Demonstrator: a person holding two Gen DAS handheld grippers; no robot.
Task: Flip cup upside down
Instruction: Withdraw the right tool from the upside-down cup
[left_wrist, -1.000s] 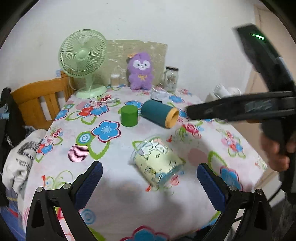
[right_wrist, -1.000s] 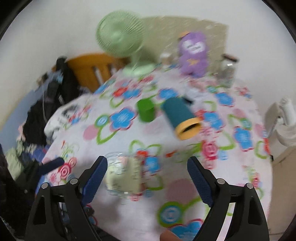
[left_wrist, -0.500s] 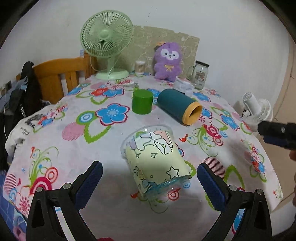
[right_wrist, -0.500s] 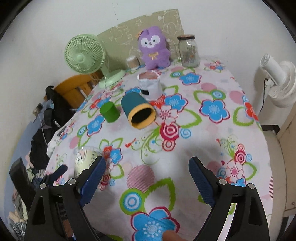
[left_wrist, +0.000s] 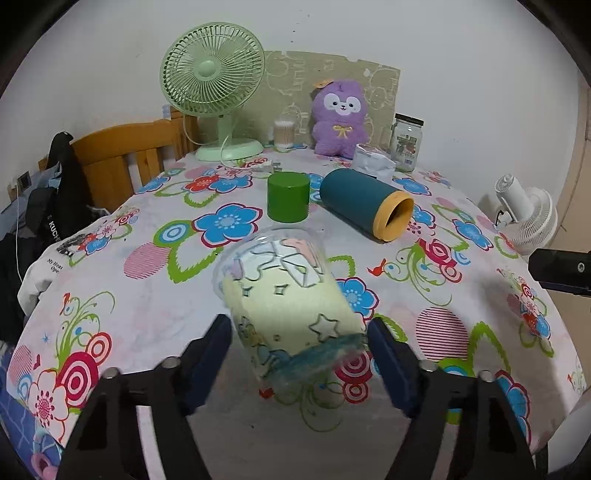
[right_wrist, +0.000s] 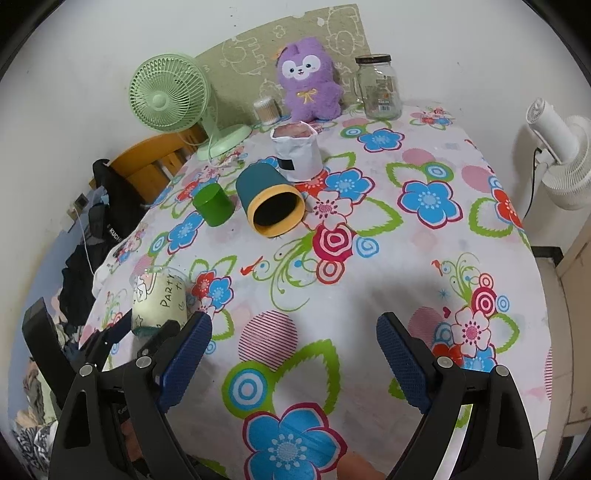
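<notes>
A clear plastic cup with a pale yellow cartoon sleeve lies tilted on the flowered tablecloth, its open mouth pointing away from me. My left gripper has its blue pads against both sides of the cup near its base. The cup also shows in the right wrist view at the left, with the left gripper around it. My right gripper is open and empty above the table's front part.
A teal cylinder with a yellow rim lies on its side behind the cup, next to a green cup. A green fan, purple plush, glass jar and white pouch stand at the back. A wooden chair is left.
My left gripper has moved forward and closed its pads onto the cup's base end. My right gripper has drawn back to the right and now holds still.
</notes>
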